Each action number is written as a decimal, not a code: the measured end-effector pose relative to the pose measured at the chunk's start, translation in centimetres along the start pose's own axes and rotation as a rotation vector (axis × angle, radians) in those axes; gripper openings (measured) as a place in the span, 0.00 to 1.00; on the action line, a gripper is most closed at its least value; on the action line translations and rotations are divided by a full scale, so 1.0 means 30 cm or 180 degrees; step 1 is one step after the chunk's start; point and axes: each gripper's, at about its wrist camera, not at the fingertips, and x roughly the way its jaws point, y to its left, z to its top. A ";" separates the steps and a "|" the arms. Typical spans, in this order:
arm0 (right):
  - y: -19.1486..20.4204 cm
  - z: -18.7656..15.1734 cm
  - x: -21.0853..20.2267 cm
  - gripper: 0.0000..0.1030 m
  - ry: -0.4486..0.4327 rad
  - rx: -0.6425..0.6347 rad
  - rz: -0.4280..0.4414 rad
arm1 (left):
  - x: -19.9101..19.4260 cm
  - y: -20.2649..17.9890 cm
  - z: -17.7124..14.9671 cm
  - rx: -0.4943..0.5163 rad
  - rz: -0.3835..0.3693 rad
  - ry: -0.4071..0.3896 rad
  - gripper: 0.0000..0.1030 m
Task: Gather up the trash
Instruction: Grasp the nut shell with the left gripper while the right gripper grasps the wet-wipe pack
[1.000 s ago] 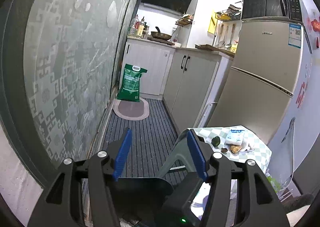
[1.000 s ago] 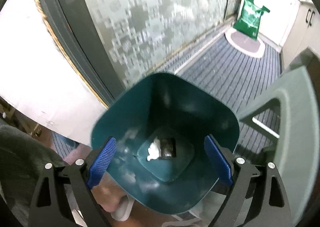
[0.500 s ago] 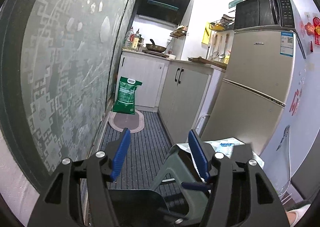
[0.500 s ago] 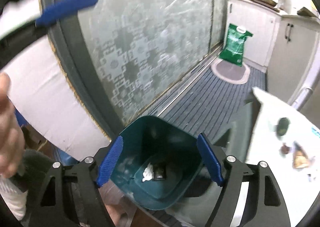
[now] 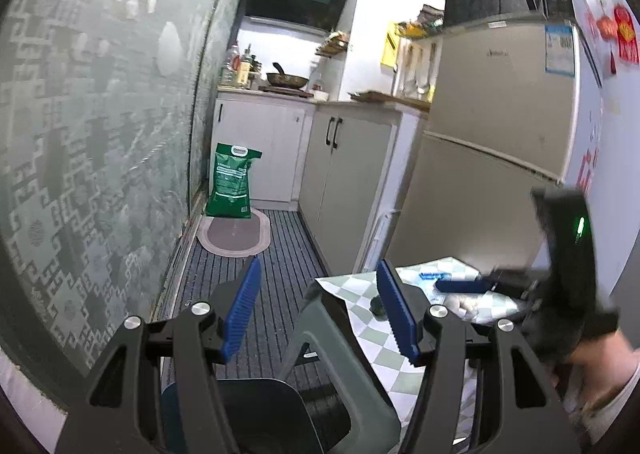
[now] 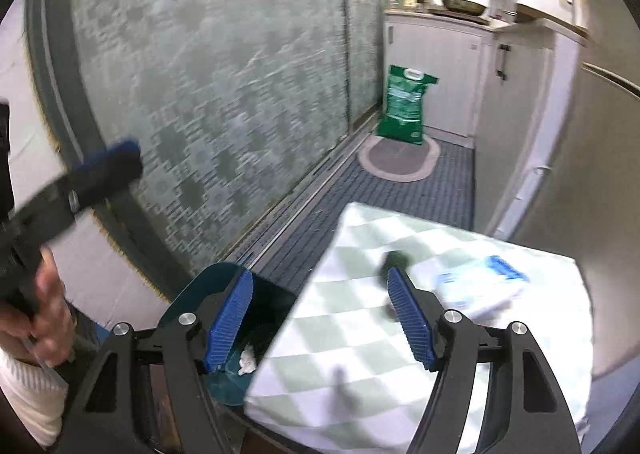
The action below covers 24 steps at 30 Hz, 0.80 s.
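Observation:
A teal bin [image 6: 188,304] stands on the floor beside a small table with a green-checked cloth [image 6: 352,338]; crumpled white trash [image 6: 248,360] lies inside it. On the cloth are a dark green round thing [image 6: 394,260] and a white-and-blue packet [image 6: 480,286], both blurred. My right gripper [image 6: 320,318] hovers over the table's near edge, its jaws closing with nothing between them. My left gripper [image 5: 320,310] is open and empty, above the bin [image 5: 256,414] and a grey stool [image 5: 332,338]. In the left wrist view the right gripper [image 5: 464,286] reaches over the cloth [image 5: 400,346].
A frosted glass sliding door [image 5: 100,134] runs along the left. White cabinets [image 5: 348,162] and a beige fridge [image 5: 492,142] line the right. A green sack [image 5: 234,186] and an oval mat [image 5: 234,234] lie at the far end of the striped floor. A hand [image 6: 44,306] holds the left gripper.
My right gripper has risen out from over the bin and swung right over the checked table, its jaws narrowing. The left gripper has shifted a little; the right gripper now shows at its right.

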 end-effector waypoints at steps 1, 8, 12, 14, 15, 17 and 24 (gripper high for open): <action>-0.029 0.008 -0.010 0.69 -0.0013 0.0049 -0.0012 | 0.013 -0.011 -0.003 0.0047 0.0011 0.0020 0.61; -0.186 0.083 -0.055 0.65 -0.0071 0.0226 -0.0131 | 0.138 -0.092 -0.043 0.0268 -0.0091 0.0311 0.60; -0.277 0.099 -0.076 0.62 -0.0110 0.0428 -0.0106 | 0.206 -0.136 -0.069 0.0321 -0.0237 0.0500 0.56; -0.313 0.092 -0.075 0.61 -0.0104 0.0536 -0.0070 | 0.244 -0.160 -0.083 0.0343 -0.0286 0.0621 0.51; -0.335 0.084 -0.069 0.60 -0.0089 0.0607 -0.0047 | 0.267 -0.174 -0.094 0.0363 -0.0320 0.0699 0.50; -0.375 0.066 -0.057 0.57 -0.0055 0.0755 0.0019 | 0.301 -0.198 -0.110 0.0380 -0.0394 0.0818 0.48; -0.485 0.013 -0.033 0.57 0.0020 0.1122 0.0235 | 0.413 -0.280 -0.173 0.0481 -0.0365 0.1148 0.43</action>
